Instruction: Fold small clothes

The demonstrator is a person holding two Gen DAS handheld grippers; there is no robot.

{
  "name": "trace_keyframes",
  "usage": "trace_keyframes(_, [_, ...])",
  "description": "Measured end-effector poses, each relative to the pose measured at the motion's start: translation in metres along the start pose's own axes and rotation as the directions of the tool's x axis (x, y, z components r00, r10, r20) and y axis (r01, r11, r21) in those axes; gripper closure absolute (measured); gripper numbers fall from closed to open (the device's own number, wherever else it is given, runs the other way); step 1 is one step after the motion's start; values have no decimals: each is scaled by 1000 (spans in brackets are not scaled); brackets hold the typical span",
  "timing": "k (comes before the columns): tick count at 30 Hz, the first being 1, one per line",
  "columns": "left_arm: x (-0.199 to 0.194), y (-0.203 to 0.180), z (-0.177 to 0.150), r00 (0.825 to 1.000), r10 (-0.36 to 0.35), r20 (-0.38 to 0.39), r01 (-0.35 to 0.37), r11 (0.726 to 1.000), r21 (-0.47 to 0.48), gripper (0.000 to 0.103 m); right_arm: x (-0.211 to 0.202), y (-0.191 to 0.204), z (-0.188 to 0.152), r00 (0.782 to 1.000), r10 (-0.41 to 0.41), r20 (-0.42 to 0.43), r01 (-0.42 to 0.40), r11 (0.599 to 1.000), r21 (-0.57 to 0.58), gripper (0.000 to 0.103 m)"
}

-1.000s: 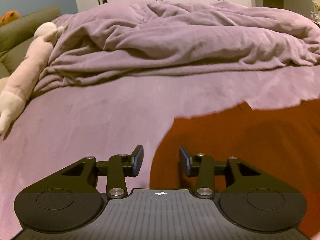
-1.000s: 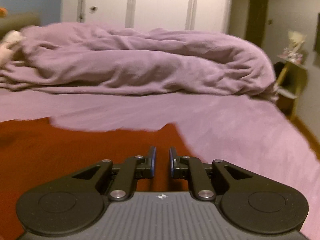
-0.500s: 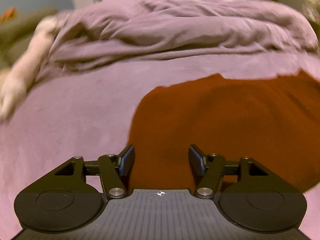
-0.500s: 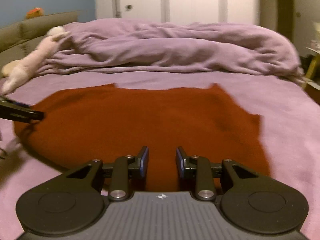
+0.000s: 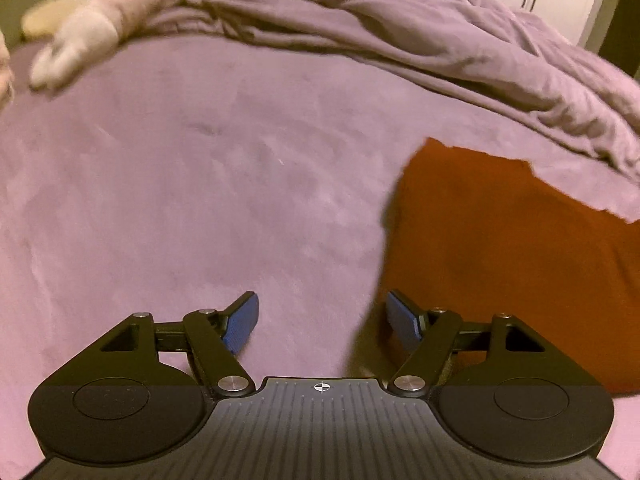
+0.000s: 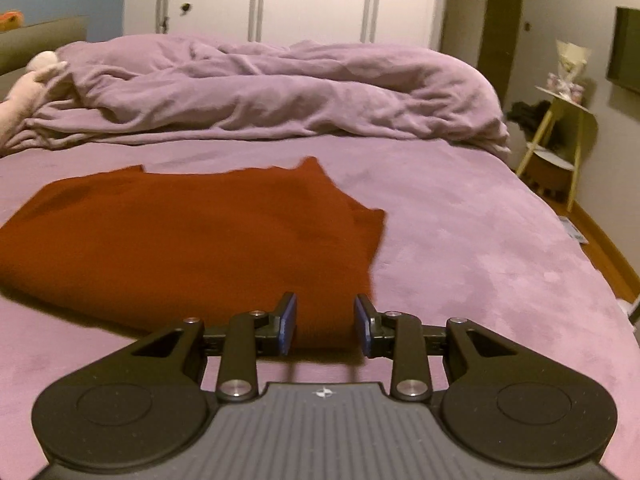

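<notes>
Readable text: none in either view.
Left gripper (image 5: 322, 322) body: only a small white cross-in-circle mark, just behind the jaws, no letters.
Right gripper (image 6: 325, 324) body: the same small white mark, blurred, no letters or numbers.

Colours, plain fabrics throughout

Garment (image 6: 192, 236) rust-red, unpatterned. Bed sheet (image 5: 180, 208) and duvet (image 6: 280, 92) mauve. Gripper pads (image 5: 240, 322) blue, linkages black. Plush toy (image 5: 92, 28) pale pink. Wardrobe (image 6: 312, 0) white; side table (image 6: 560, 136) yellow.
</notes>
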State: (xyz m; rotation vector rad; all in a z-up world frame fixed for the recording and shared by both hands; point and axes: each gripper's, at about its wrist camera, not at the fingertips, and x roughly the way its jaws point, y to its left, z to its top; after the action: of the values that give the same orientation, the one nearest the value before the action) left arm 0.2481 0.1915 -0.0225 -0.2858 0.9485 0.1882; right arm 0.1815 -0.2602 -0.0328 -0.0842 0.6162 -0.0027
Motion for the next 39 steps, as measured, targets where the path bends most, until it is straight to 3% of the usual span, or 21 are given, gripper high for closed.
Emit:
trace_keyframes(4, [1, 2, -4, 990, -126, -68, 124, 991, -41, 27, -7, 21, 4, 998, 54, 20, -54, 998, 11, 67])
trace_keyframes(11, [18, 3, -4, 970, -212, -120, 201, 975, -97, 28, -5, 60, 6, 991, 134, 10, -133, 990, -36, 67])
trace_keyframes(14, [25, 6, 1, 953, -271, -137, 254, 958, -134, 38, 2, 68, 5, 991, 136, -10, -136, 990, -37, 67])
trace_keyframes(16, [31, 9, 4, 934, -323, -151, 296, 939, -178, 48, 5, 70, 4, 989, 148, -27, -148, 989, -14, 67])
trace_keyframes(17, [34, 11, 5, 923, -351, -157, 318, 927, -201, 59, 6, 71, 4, 988, 151, -29, -151, 988, -8, 67])
trace_keyframes(18, [36, 12, 7, 911, -379, -163, 340, 914, -221, 61, 7, 72, 4, 987, 154, -32, -155, 988, -6, 67])
trace_keyframes(20, [39, 14, 11, 907, -388, -166, 347, 909, -230, 58, 6, 75, 3, 986, 163, -31, -164, 986, -17, 67])
trace_keyframes(22, [39, 16, 13, 916, -376, -142, 340, 913, -226, 46, 7, 76, 3, 985, 170, -30, -171, 985, -23, 67])
trace_keyframes(24, [42, 18, 15, 909, -397, -124, 358, 899, -252, 34, 8, 77, 2, 983, 179, -31, -180, 983, -22, 67])
trace_keyframes(28, [57, 18, 16, 867, -477, -144, 413, 850, -328, 31, 13, 80, 3, 981, 192, -41, -192, 981, -19, 67])
trace_keyframes(32, [67, 6, 20, 856, -493, -153, 433, 847, -307, 32, 17, 91, 6, 979, 202, -37, -203, 978, -45, 68])
trace_keyframes(34, [69, 2, 23, 859, -487, -156, 428, 852, -300, 42, 22, 96, 8, 979, 196, -44, -199, 978, -63, 68])
trace_keyframes(35, [70, 1, 24, 860, -486, -156, 429, 854, -294, 57, 25, 98, 9, 979, 196, -52, -199, 978, -63, 68])
trace_keyframes(38, [70, 1, 26, 859, -489, -154, 433, 853, -292, 71, 35, 104, 10, 981, 177, -76, -183, 981, -68, 68])
trace_keyframes(39, [70, 2, 26, 856, -494, -151, 438, 850, -293, 71, 38, 105, 10, 982, 173, -78, -178, 982, -67, 67])
